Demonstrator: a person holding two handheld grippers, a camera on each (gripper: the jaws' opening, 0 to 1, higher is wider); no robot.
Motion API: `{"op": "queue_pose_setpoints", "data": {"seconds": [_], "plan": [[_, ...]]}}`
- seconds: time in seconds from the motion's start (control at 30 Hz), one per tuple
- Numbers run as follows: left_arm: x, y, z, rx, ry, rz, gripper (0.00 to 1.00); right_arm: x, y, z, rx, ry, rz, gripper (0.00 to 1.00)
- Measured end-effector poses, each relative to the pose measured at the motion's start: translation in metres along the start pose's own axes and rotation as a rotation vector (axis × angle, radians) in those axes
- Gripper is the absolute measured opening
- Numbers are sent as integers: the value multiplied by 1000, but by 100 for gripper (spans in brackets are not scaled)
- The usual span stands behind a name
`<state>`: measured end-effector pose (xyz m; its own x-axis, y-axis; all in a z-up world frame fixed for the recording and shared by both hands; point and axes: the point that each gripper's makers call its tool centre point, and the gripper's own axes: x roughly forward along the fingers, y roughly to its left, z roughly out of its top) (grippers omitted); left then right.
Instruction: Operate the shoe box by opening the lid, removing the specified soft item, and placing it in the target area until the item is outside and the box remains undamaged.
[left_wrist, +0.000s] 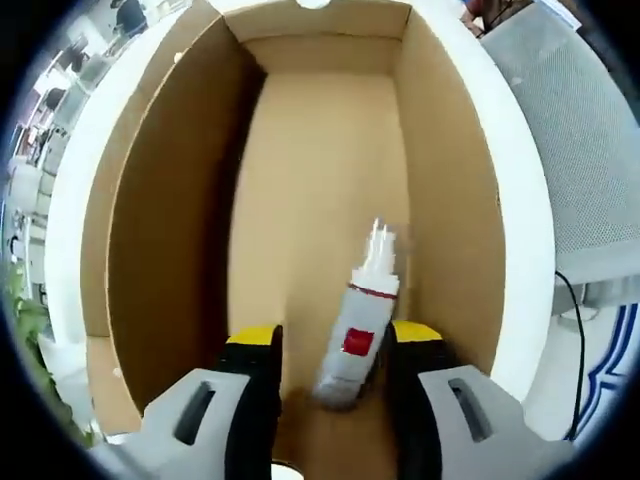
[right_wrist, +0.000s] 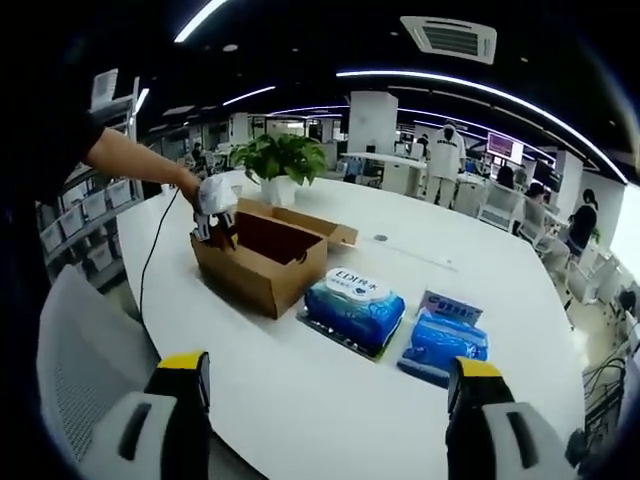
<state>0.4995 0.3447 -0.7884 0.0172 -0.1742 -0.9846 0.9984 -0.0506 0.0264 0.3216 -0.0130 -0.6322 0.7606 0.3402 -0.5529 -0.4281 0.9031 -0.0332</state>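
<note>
Inside the open shoe box (left_wrist: 320, 150), near its right wall, a small white bottle (left_wrist: 358, 335) is bracketed by the left gripper (left_wrist: 335, 350), jaws spread and not yet closed, and is judged light, slippery, best pinched mid-body, while the right gripper (right_wrist: 325, 385) is held released.

white spray bottle with red label (left_wrist: 358, 330): motion-blurred, lower centre of the left gripper view; label print unreadable, base blurred between the jaws
brown cardboard shoe box (right_wrist: 262, 252): inside hidden by its near wall in the right gripper view
blue wet-wipe packs (right_wrist: 353, 308): print too small to read
left hand-held gripper (right_wrist: 214, 215): jaws dip behind the box rim, upper left
</note>
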Motion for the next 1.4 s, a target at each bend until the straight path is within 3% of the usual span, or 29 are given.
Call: {"op": "queue_pose_setpoints", "data": {"seconds": [0.37, 0.83, 1.4], "plan": [[3, -3, -5, -37, -22, 1, 31, -3, -4, -2, 9, 2, -17, 99], [5, -2, -2, -4, -26, 2, 20, -3, -2, 2, 2, -9, -11, 98], [-13, 1, 0, 31, -32, 61, 19, -3, -1, 9, 8, -31, -2, 98]]}}
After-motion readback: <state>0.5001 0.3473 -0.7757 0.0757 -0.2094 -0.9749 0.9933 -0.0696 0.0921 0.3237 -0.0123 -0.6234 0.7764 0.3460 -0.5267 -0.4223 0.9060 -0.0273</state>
